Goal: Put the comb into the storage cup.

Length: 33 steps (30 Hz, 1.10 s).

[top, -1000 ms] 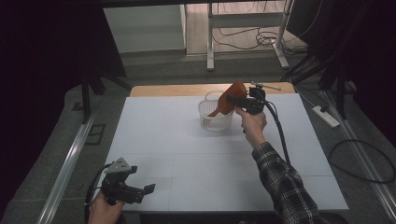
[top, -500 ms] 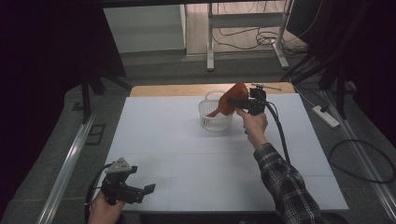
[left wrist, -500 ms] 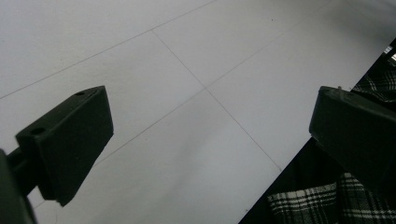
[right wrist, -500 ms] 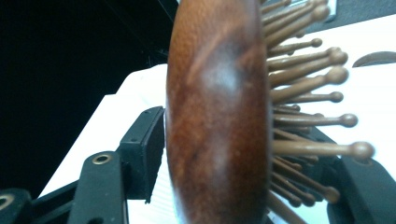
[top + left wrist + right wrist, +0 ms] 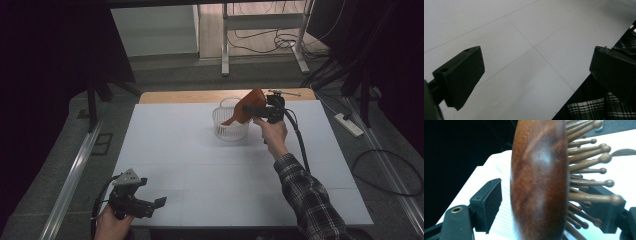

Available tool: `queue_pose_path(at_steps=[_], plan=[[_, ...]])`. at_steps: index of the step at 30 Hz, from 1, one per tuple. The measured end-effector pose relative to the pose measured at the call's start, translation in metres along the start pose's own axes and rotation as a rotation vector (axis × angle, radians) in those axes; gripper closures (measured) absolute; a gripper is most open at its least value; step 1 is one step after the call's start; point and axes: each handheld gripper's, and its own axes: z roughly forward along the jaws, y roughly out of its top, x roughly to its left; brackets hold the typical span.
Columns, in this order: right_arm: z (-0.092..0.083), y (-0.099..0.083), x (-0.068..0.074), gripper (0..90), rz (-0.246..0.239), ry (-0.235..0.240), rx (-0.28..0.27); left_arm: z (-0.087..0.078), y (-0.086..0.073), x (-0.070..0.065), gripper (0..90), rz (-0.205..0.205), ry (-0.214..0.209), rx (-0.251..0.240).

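Right gripper view, wooden hairbrush, no label, right claw just opening

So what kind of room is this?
Probably a lab or workshop set up for recording: a white table ringed by black curtains, with loose cables and a power strip on the floor.

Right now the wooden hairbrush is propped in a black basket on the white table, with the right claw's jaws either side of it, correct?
Not quite: the basket is white, as the high view shows. The wooden hairbrush does stand in it on the white table, between the right claw jaws, which have just been opening.
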Motion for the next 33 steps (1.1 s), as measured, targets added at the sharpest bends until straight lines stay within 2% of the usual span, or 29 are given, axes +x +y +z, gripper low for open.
queue_pose_path(at_steps=[7, 15, 20, 33], plan=[[-0.003, 0.0, 0.002, 13.5, -0.049, -0.001, 0.011, 0.0, 0.0, 0.0, 0.7, -0.001, -0.001, 0.0], [-0.005, -0.001, 0.004, 9.4, -0.116, -0.011, 0.058, 0.0, 0.0, 0.0, 0.7, 0.002, 0.001, 0.001], [-0.008, -0.001, 0.005, 6.5, -0.177, -0.016, 0.087, 0.0, 0.0, 0.0, 0.7, 0.001, -0.001, 0.002], [-0.017, -0.007, 0.003, 3.1, -0.222, -0.001, 0.102, 0.0, 0.0, 0.0, 0.7, 0.003, 0.001, 0.002]])
